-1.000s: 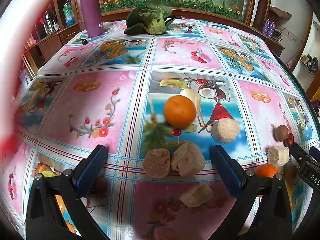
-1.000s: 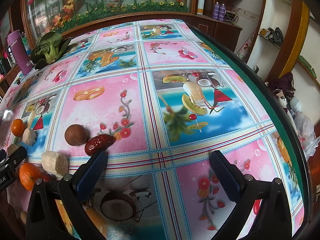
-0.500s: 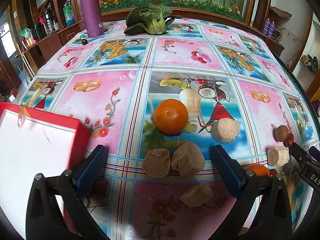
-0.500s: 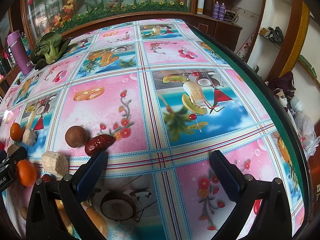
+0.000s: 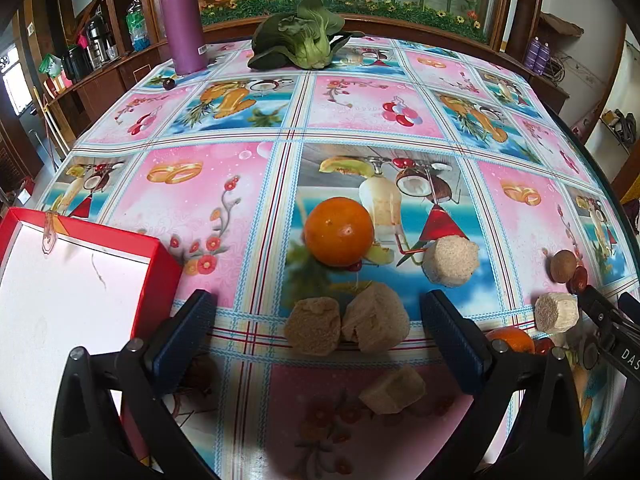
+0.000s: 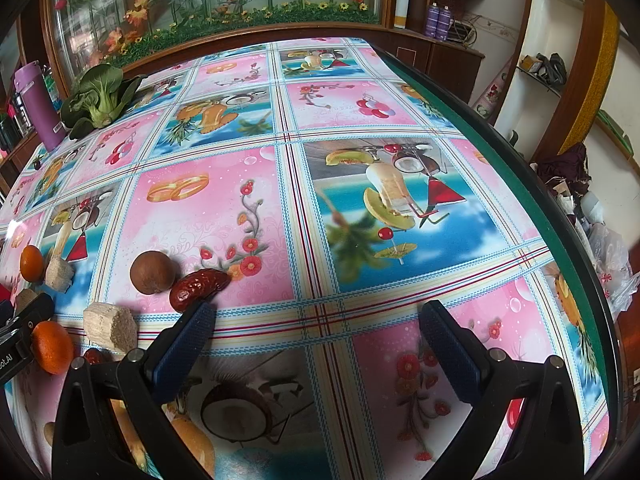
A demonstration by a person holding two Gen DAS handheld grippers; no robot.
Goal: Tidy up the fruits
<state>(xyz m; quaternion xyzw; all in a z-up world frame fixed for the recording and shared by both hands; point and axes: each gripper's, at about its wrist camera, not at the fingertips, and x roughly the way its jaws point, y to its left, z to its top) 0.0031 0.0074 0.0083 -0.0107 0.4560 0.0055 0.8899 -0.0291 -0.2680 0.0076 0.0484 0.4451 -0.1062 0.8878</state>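
Fruit scattered on the counter, both grippers empty.
Left gripper and right gripper hover, jaws released; orange far of the left, red box at its left.

Orange fruit, red/white box, pink-blue patterned tablecloth, purple flask.

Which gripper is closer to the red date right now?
Right. The right gripper has its left fingertip almost at the red date; the left gripper sits farther left, over the tan chunks.

Orange on table beyond tan chunks; red-rimmed tray left.
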